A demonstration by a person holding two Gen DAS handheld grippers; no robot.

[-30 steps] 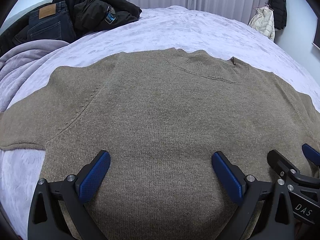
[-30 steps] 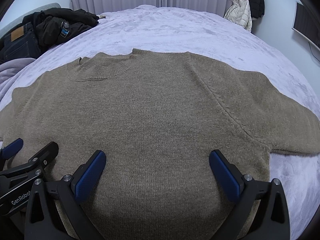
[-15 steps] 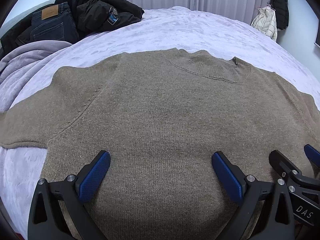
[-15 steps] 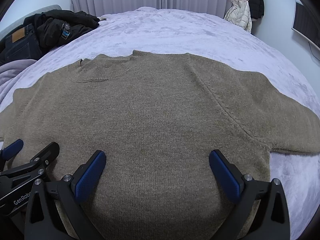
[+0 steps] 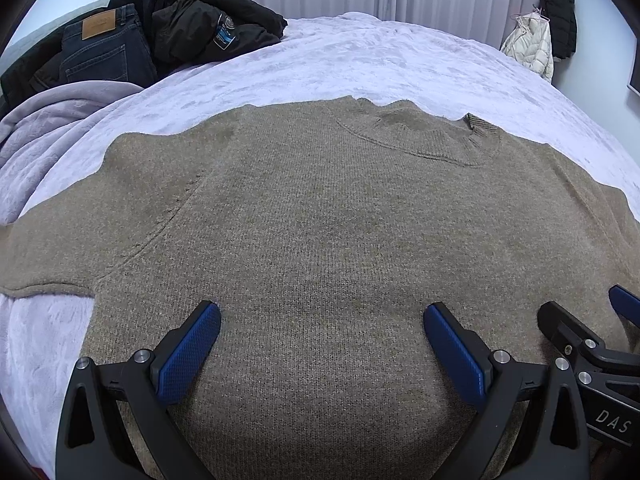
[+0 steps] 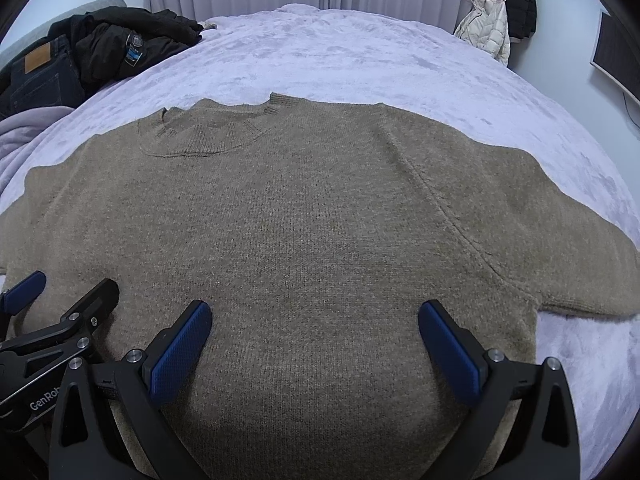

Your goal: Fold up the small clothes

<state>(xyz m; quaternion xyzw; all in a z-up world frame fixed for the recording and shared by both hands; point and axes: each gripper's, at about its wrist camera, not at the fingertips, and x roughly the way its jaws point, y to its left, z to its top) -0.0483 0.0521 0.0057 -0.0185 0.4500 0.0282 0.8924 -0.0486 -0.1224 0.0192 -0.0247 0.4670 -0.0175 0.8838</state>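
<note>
Sweater [image 5: 320,240] lies flat on the bed [image 5: 380,64], brown knit, spread out w/ collar [image 5: 420,140] at the far end from both tongs and the hem end under them, out of view. Left tongs [image 5: 322,336] hang over the lower body w/ jaws spread wide, nothing between the pads. Right tongs [image 6: 314,334] same: jaws wide apart, holding nothing, just beside the left pair. Whether the tips touch the knit or hover, can't tell.

Fold not begun, judging by how flat it all lies. Risks from here:

- Single-layer pinch. Knit is thick and two-layered; if a pad catches only the top layer, front lifts off the back and the fold goes baggy.
- Both tongs sit mid-body, close together. Grabbing there instead of at an edge or shoulder would prob. bunch the middle into a ridge.
- Left sleeve [image 5: 48,252] runs out past the left tongs, right sleeve [image 6: 580,264] past the right tongs; both leave the frame, so ends can't be checked. Lifting the body w/o tucking them first likely drags them crooked.
- Bed cover is plush and soft: pressing down to pinch may grab cover along w/ sweater.
- Uneven lift btw. the two sides skews the crease.

Jeans [image 5: 104,52] and dark jacket [image 5: 208,20] sit far off beyond the left tongs, well apart; no snag risk.
</note>
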